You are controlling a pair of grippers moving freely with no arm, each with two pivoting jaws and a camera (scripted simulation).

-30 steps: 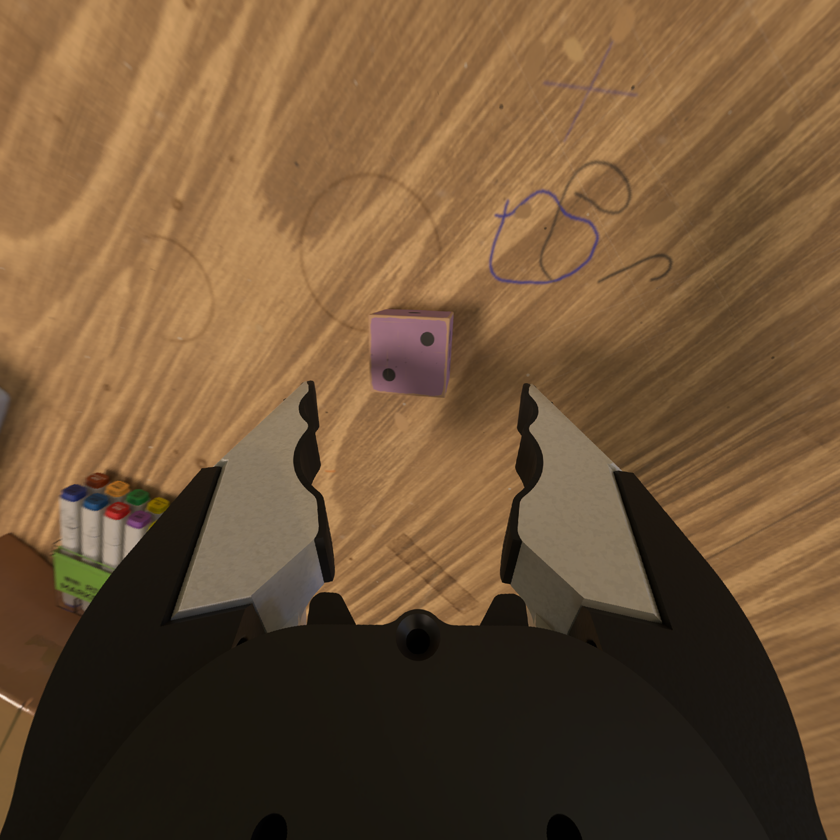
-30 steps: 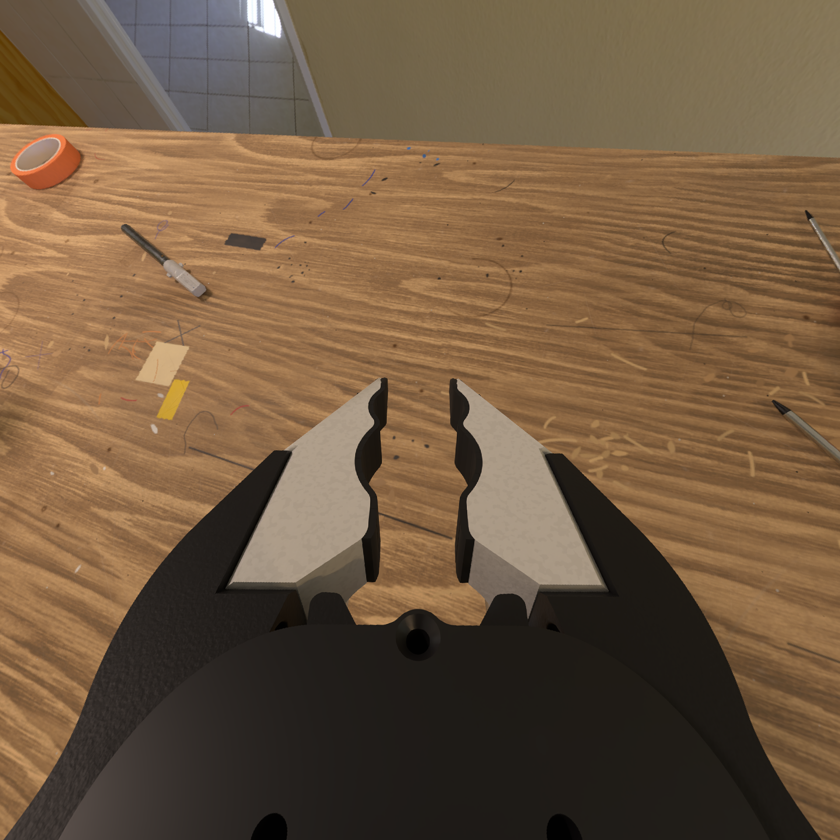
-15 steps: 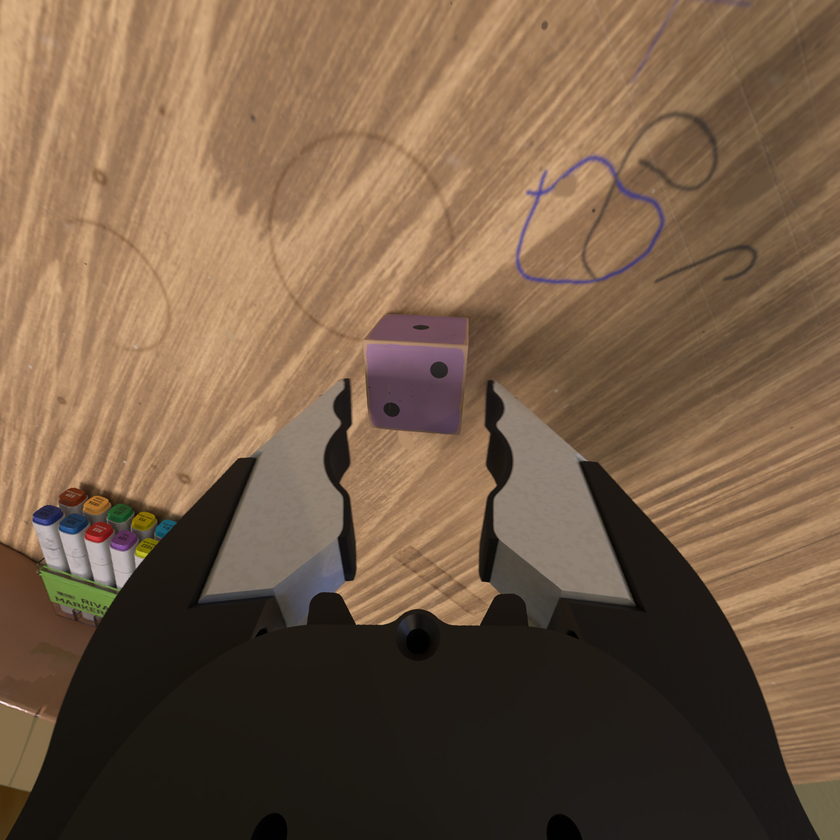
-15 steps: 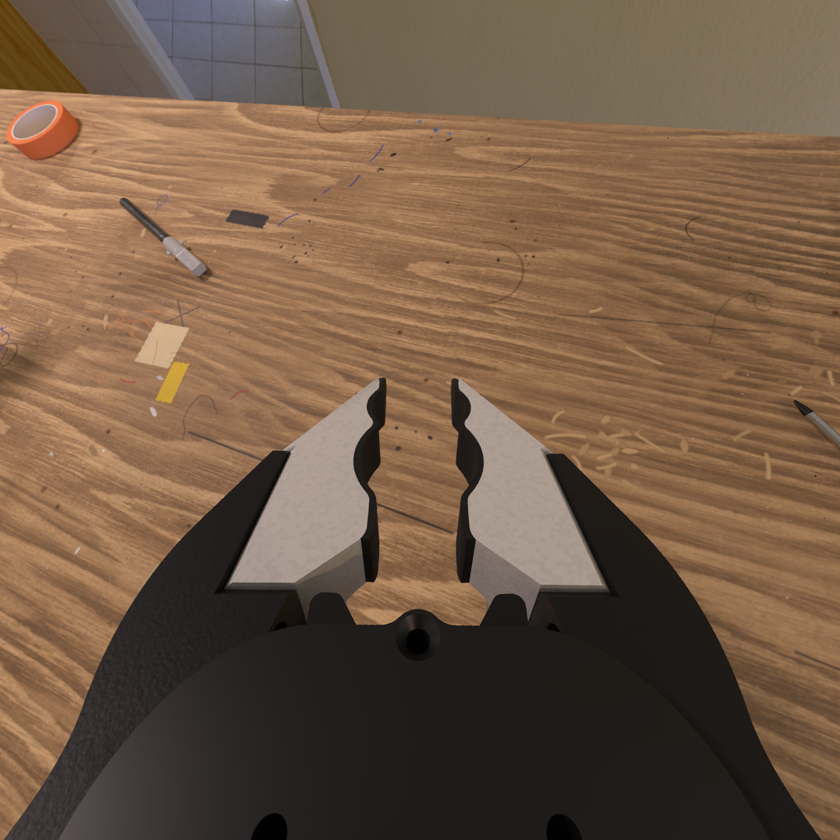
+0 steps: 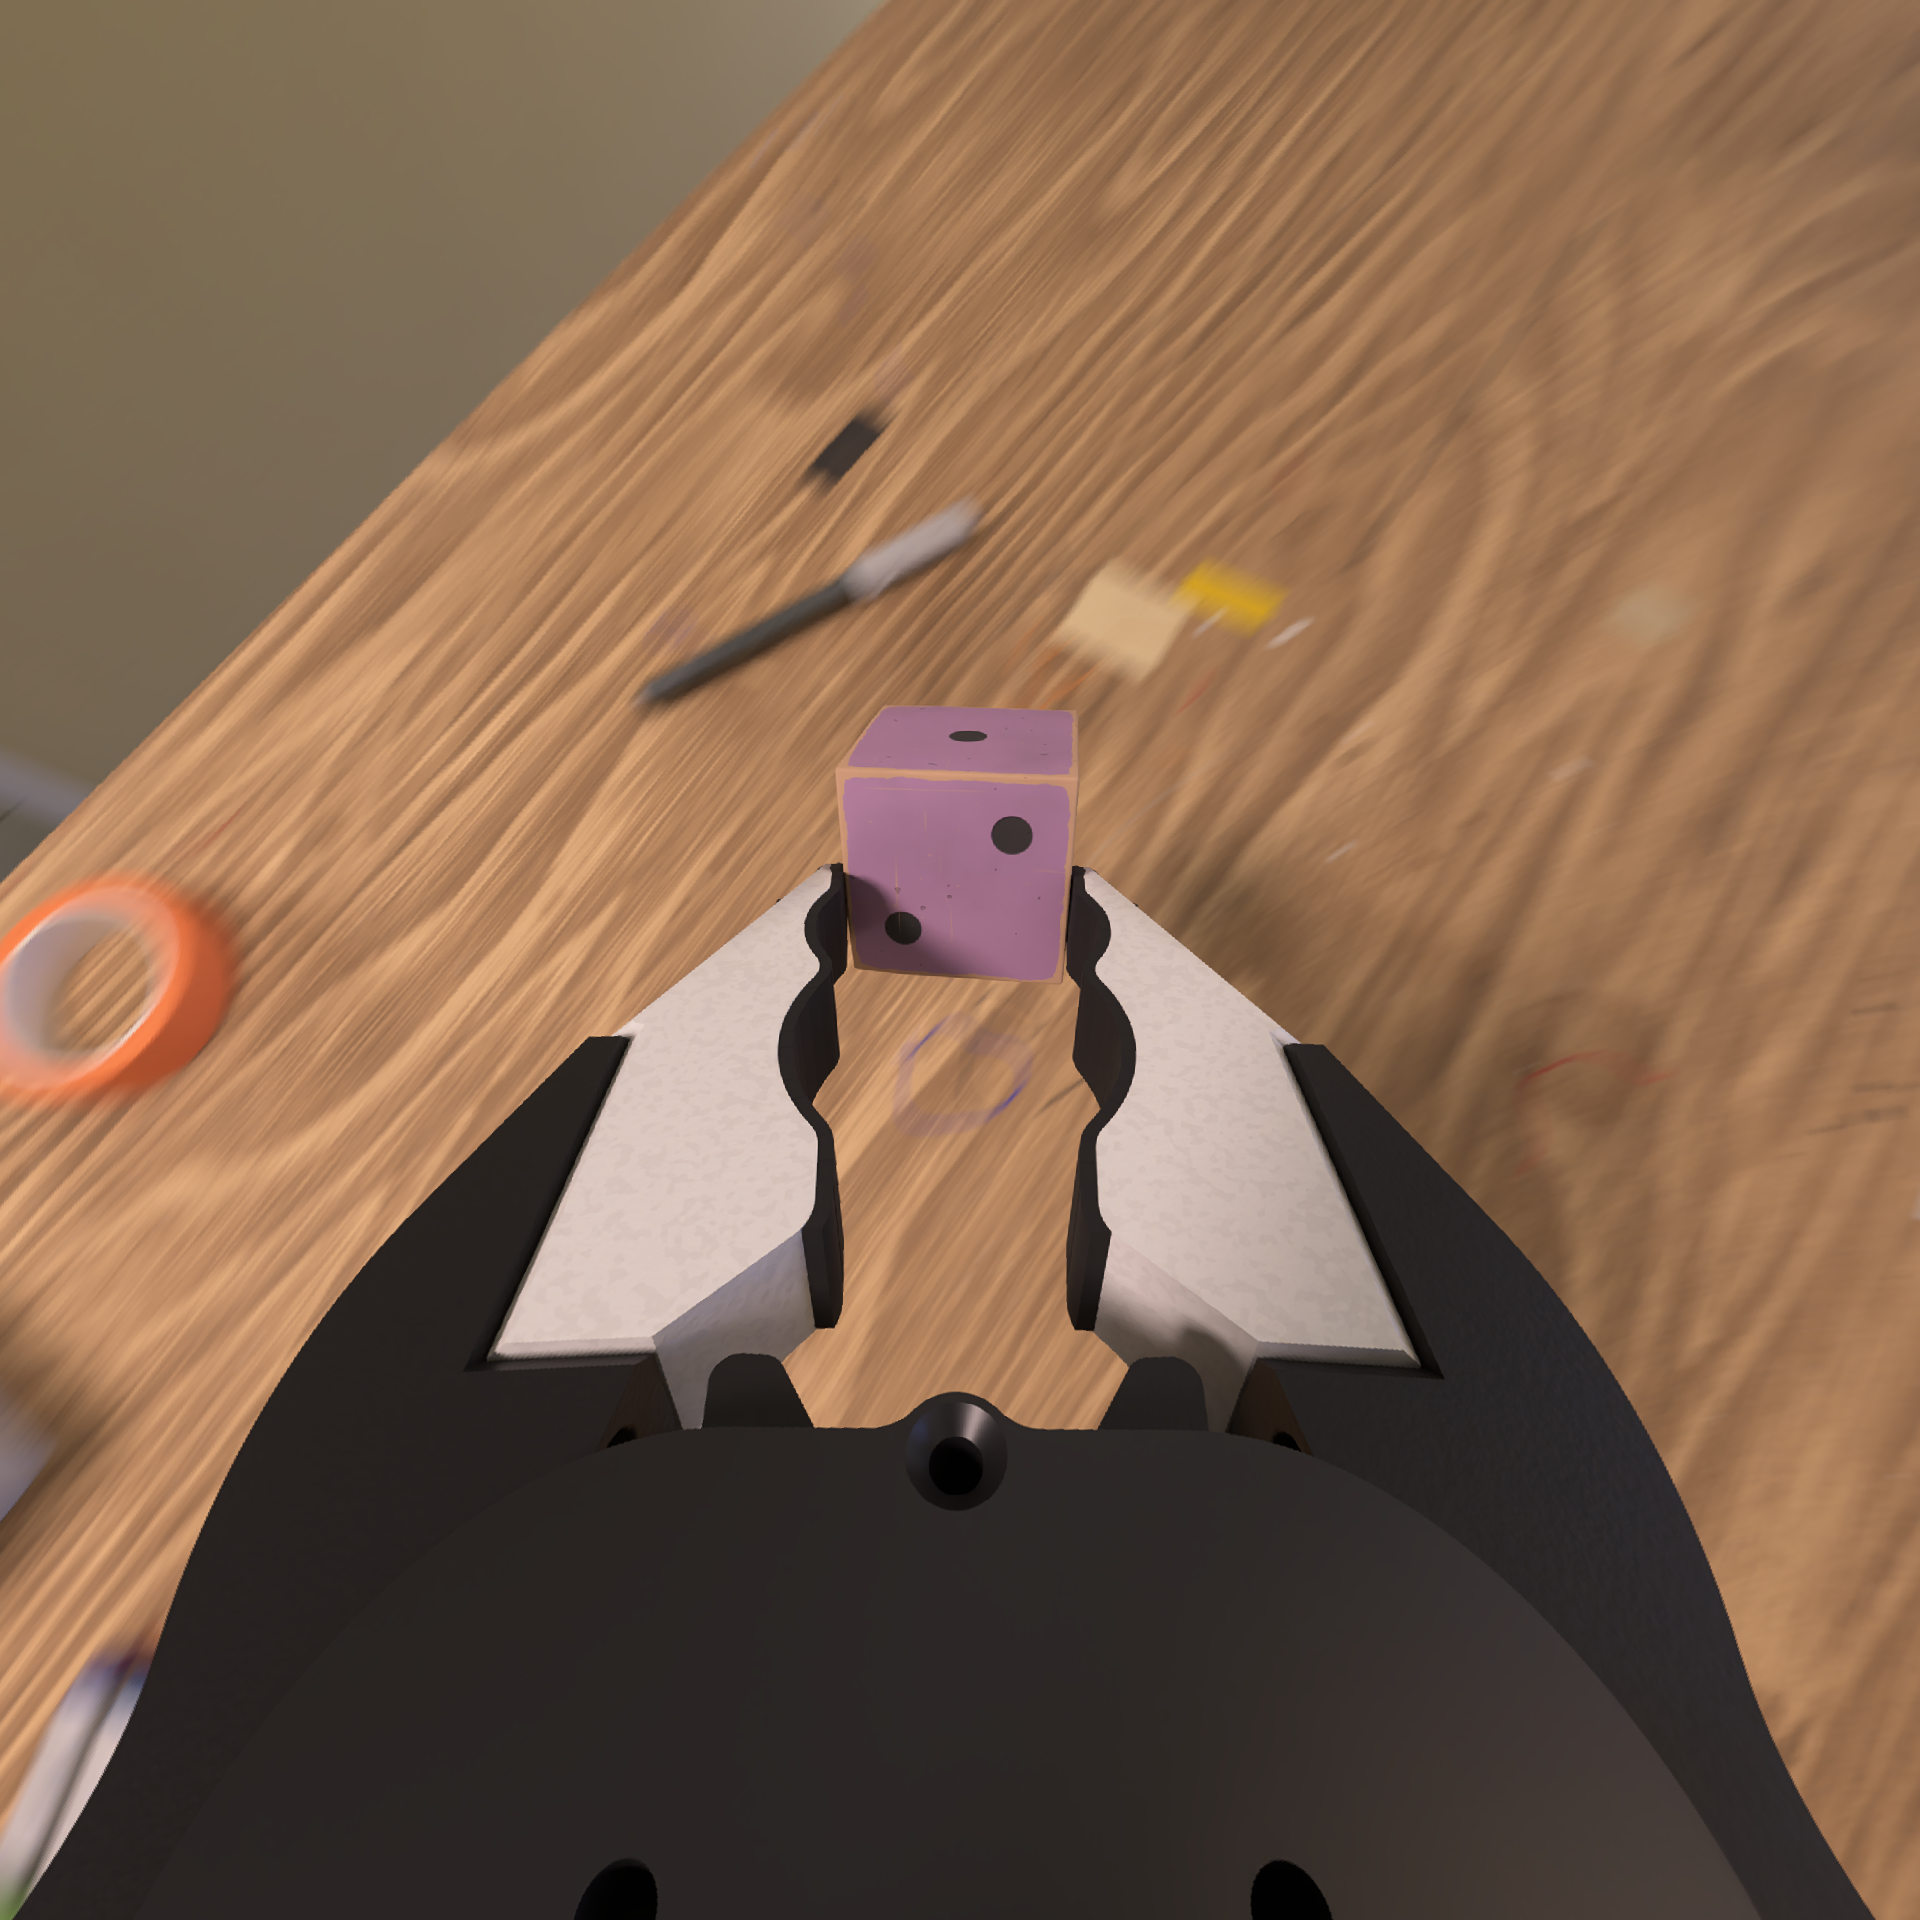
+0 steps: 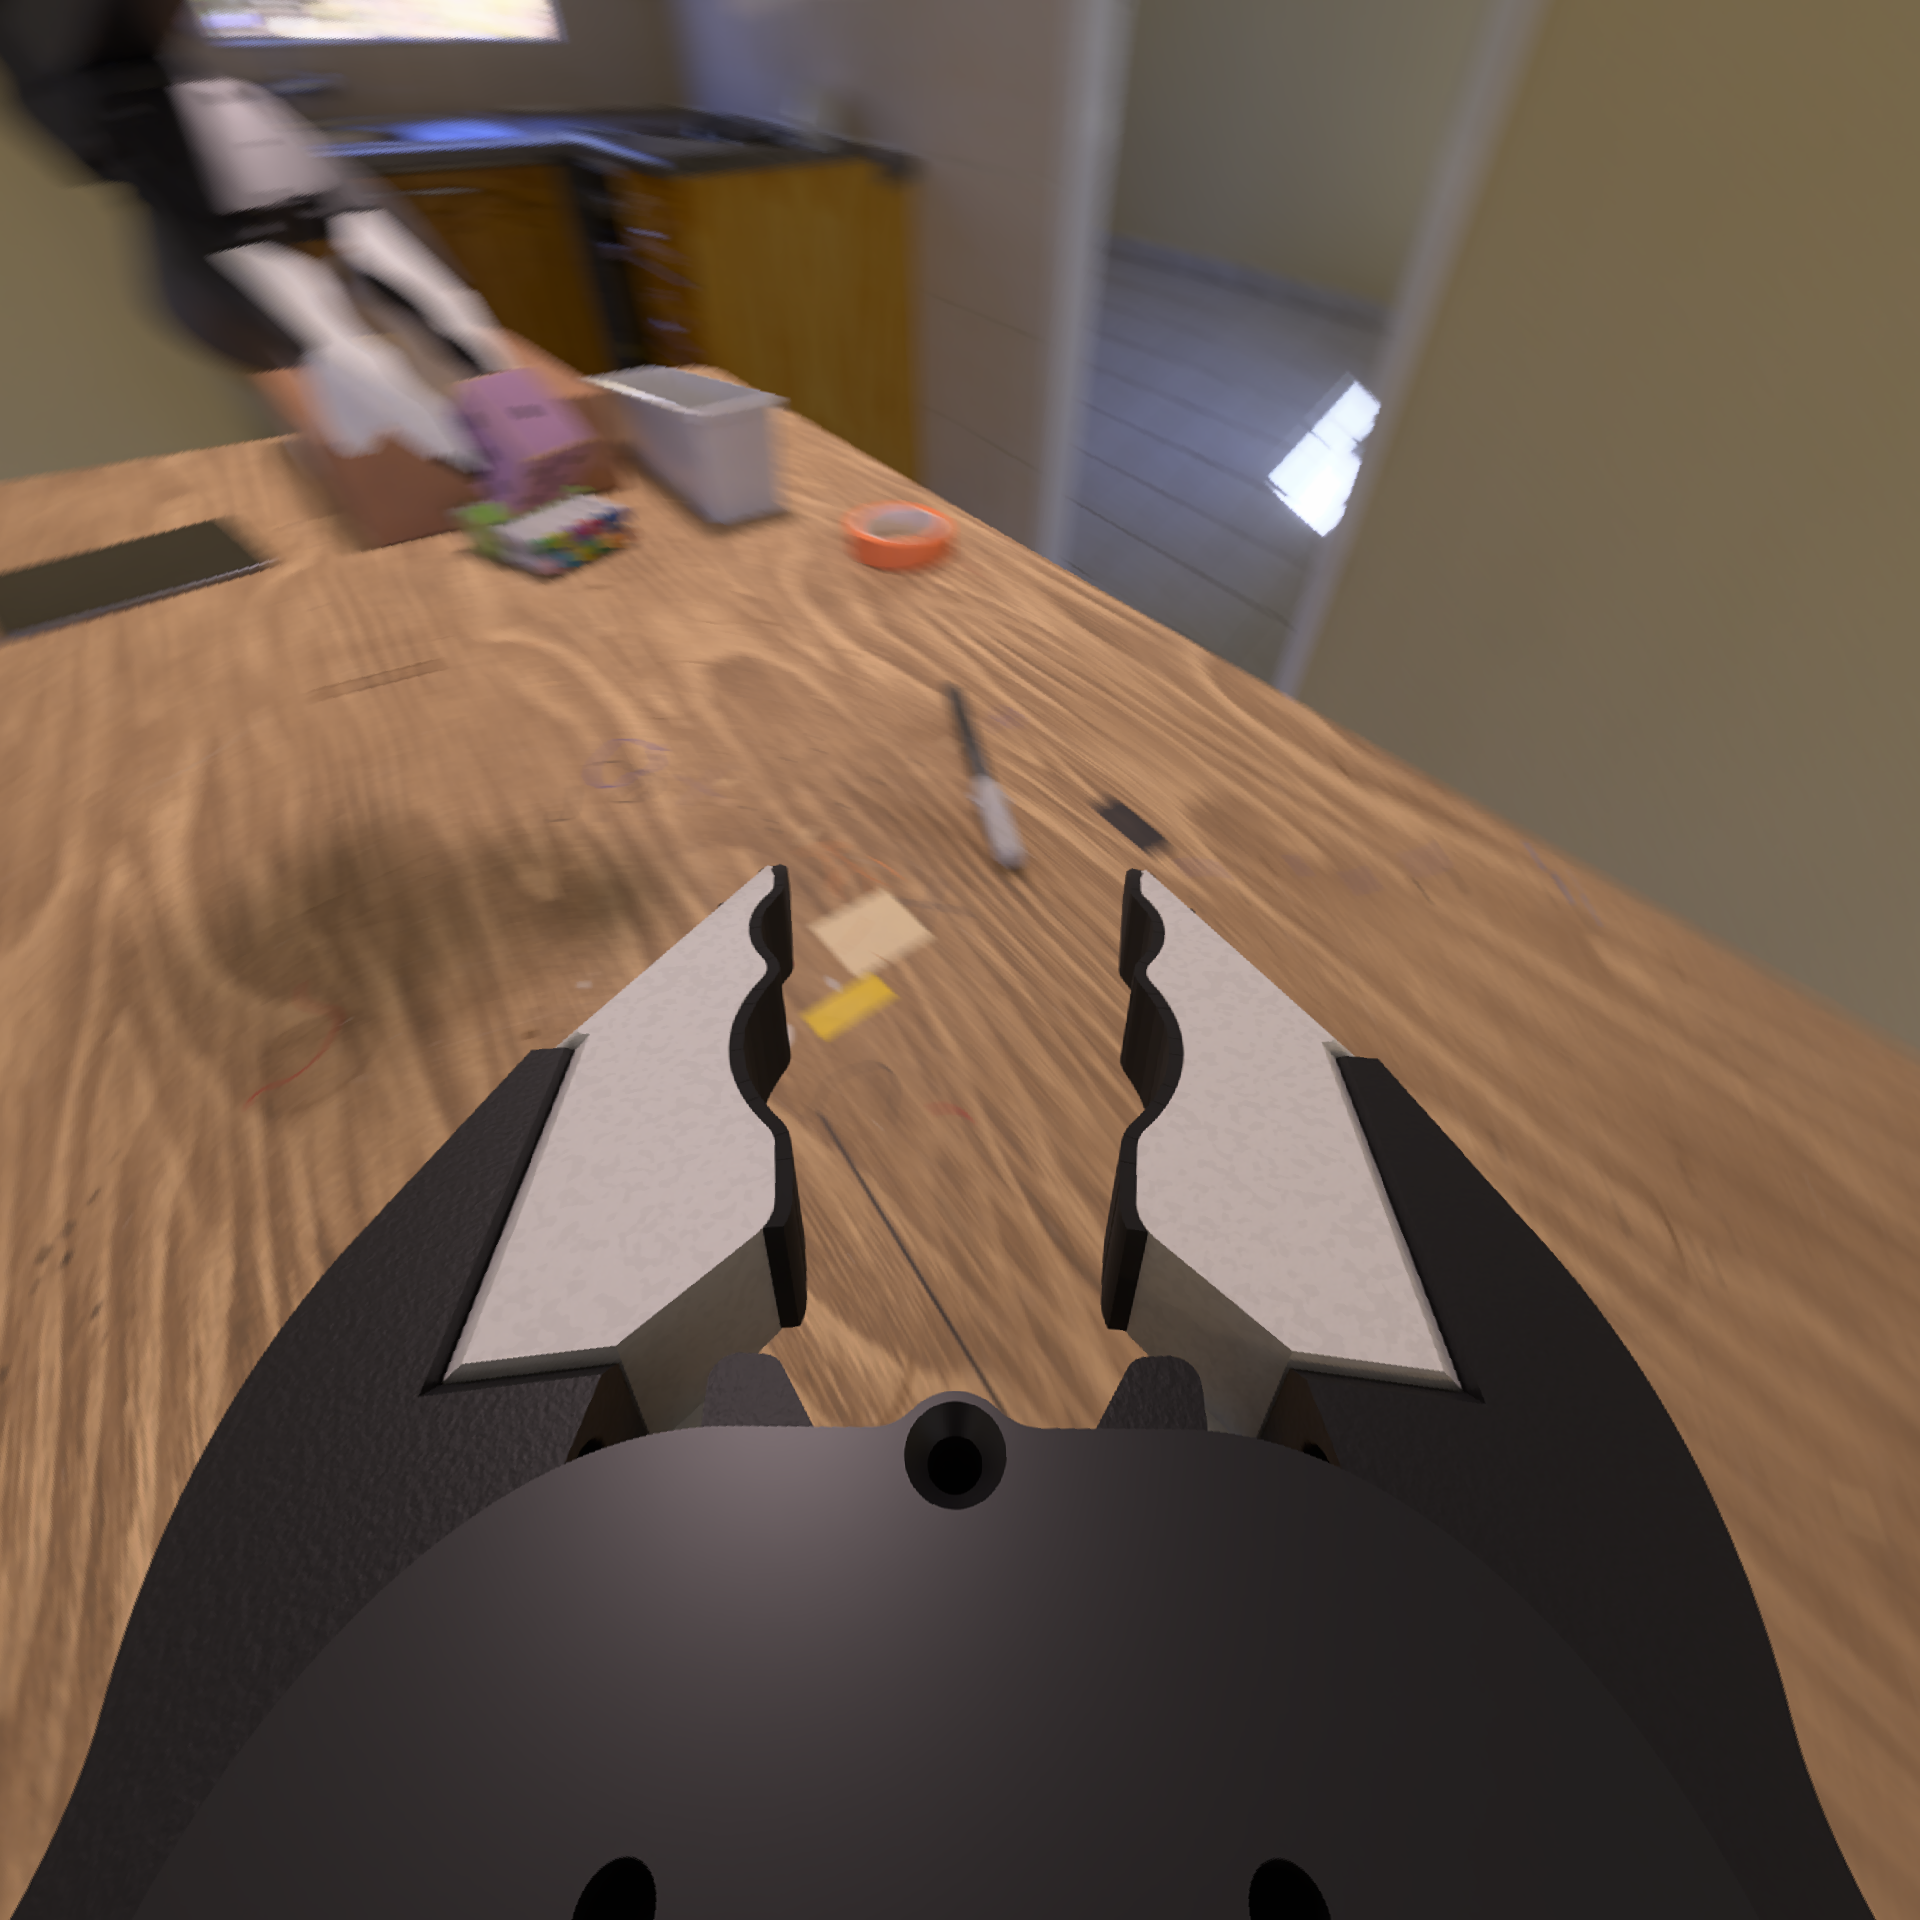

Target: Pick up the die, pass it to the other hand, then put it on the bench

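The die is a pink cube with black pips. My left gripper is shut on it, its fingertips pressing the die's two sides, and holds it up above the wooden bench. My right gripper is open and empty, low over the bench. In the right wrist view the left gripper shows blurred at the far upper left, with the die at its tips.
On the bench lie an orange tape roll, also in the right wrist view, a pen, a marker set, a white bin, a brown box and a black slab. The bench edge runs along the right.
My left gripper has closed on the die and lifted it off the bench. My right gripper has opened wider and swung round to face the left gripper.
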